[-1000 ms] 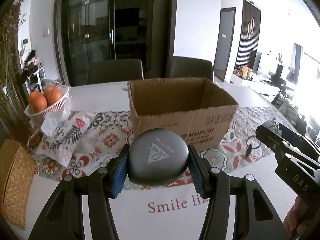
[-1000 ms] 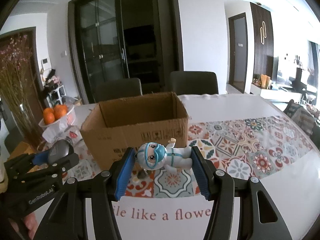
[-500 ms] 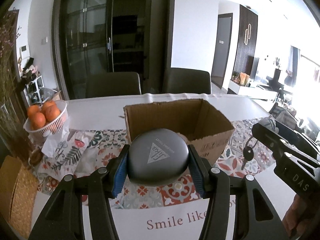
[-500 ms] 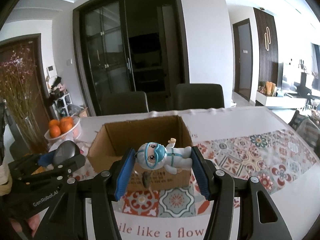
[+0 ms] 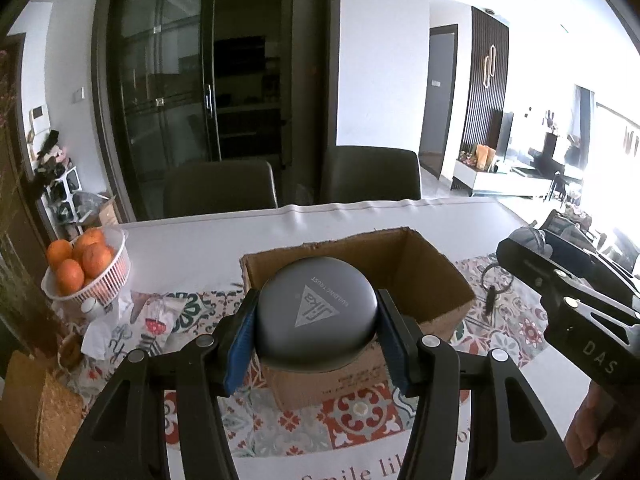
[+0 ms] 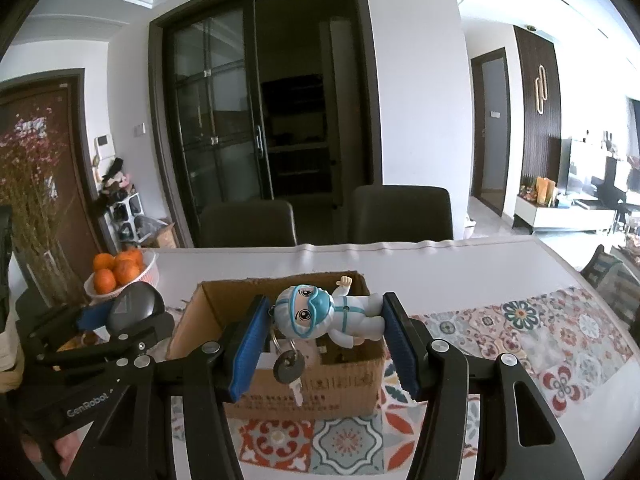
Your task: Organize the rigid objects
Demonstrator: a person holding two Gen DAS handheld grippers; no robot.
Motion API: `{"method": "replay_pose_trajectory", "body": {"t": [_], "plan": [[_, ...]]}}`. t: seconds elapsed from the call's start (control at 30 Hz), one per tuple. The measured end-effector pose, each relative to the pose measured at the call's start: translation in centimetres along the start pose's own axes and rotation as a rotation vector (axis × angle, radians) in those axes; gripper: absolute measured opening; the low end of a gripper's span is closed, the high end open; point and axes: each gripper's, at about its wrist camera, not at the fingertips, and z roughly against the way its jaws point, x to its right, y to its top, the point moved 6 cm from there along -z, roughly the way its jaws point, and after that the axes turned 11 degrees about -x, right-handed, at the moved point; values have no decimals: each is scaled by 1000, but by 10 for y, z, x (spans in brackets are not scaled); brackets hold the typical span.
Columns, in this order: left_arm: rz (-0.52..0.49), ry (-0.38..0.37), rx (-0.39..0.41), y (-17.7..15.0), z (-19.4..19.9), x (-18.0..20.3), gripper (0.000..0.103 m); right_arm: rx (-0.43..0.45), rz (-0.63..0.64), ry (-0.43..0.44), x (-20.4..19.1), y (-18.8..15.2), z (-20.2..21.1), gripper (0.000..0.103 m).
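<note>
My left gripper point(image 5: 316, 320) is shut on a round grey case point(image 5: 316, 310) with a triangle logo, held above the near edge of an open cardboard box point(image 5: 436, 272). My right gripper point(image 6: 324, 320) is shut on a white-and-blue figurine keychain point(image 6: 328, 314); its key point(image 6: 290, 370) dangles below, in front of the same box point(image 6: 320, 392). In the right wrist view the left gripper point(image 6: 120, 320) and grey case point(image 6: 134, 306) show at the left. In the left wrist view the right gripper's body point(image 5: 568, 300) shows at the right with the key point(image 5: 490, 300) hanging.
A white basket of oranges point(image 5: 86, 268) stands at the table's left, next to a crumpled patterned cloth point(image 5: 132, 320). A woven mat point(image 5: 36, 404) lies at the near left. A patterned runner point(image 6: 540, 340) crosses the table. Two dark chairs point(image 5: 220, 188) stand behind.
Both grippers have risen and moved toward the box with their objects; the box now sits lower in both views, directly under the held items.
</note>
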Motion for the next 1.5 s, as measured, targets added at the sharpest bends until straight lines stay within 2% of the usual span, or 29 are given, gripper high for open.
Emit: {"method": "replay_pose_trajectory", "body": {"t": [0.27,0.57,1.07,1.27,1.3,1.37,1.5], "plan": [[22,3,-18,20,-16,-9,55,-57,-12,34,0,19,-28,57],[39,-22,-95,34,-42,-16,55,-126,-1,50,-1,37,-59,57],[32,-32,-269,44,-100,-19,55,-391,8,66,7,29,-130,57],[44,-37,-351,37,-122,-18,55,-447,24,48,10,27,-143,57],[44,-30,-352,36,-122,-18,56,-451,23,45,11,26,-144,57],[37,-6,-338,36,-121,-17,67,-458,24,42,12,25,-145,57],[25,35,-308,38,-111,-17,67,-455,24,31,15,22,-143,57]]}}
